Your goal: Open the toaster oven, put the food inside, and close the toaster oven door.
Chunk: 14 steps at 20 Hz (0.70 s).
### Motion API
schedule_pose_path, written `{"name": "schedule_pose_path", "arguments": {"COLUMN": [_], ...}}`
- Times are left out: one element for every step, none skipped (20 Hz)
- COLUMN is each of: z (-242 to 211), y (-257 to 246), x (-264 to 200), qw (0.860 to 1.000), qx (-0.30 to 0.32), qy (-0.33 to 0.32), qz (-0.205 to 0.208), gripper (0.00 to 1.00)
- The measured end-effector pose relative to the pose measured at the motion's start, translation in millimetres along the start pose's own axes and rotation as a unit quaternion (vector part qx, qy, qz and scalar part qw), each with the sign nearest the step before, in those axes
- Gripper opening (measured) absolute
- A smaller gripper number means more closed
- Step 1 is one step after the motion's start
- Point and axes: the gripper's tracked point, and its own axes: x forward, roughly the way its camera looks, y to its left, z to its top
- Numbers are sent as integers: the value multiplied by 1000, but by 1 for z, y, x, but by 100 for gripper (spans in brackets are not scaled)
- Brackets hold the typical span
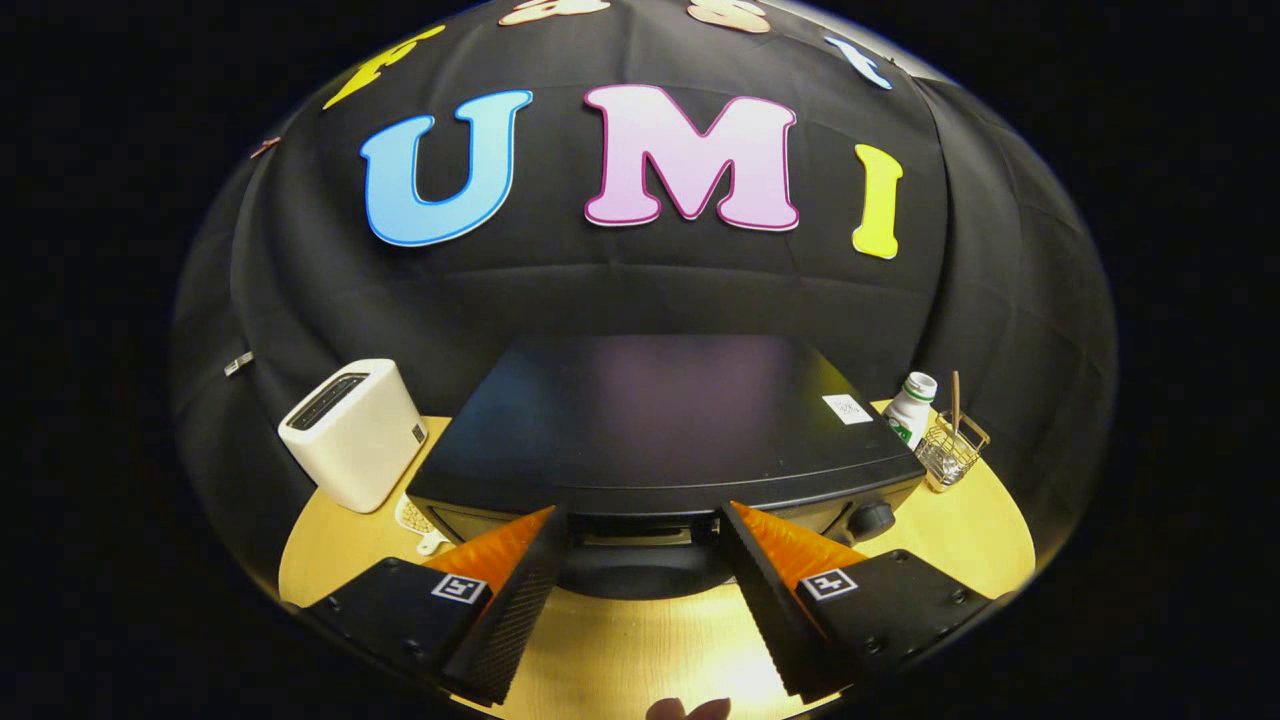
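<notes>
Fingers spread, toaster oven just ahead

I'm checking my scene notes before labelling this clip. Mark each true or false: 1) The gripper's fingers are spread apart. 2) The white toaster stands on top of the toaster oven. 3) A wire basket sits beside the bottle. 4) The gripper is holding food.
1) True: the gripper is open at the toaster oven front.
2) False: the white toaster stands on the table beside it.
3) True: the wire basket sits next to the bottle.
4) False: nothing is between the fingers.
</notes>
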Motion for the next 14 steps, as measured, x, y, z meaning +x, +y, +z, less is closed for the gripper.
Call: {"name": "schedule_pose_path", "arguments": {"z": [1,-2,-4,-6,-9,-12,-18,-24,-32,-40,-50,-61,-73,-85], "y": [0,0,-1,0,-1,-2,-3,-3,-5,-5,-6,-7,-8,-8], "x": [-3,-2,-4,-6,-8,-13,-19,-26,-32,-39,-45,-50,-56,-61], "qw": [1000,1000,1000,1000,1000,1000,1000,1000,1000,1000,1000,1000,999,999], "qx": [-5,-4,0,-3,-8,-9,-4,-1,1,2,6,10,15,18], "qy": [0,3,4,5,6,5,8,8,10,12,17,24,34,45], "qz": [-1,-2,-3,-2,-1,1,2,3,3,3,3,3,2,1], "gripper": [98,98,98,99,99,99,99,99,98,98,99,99,98,98]}}
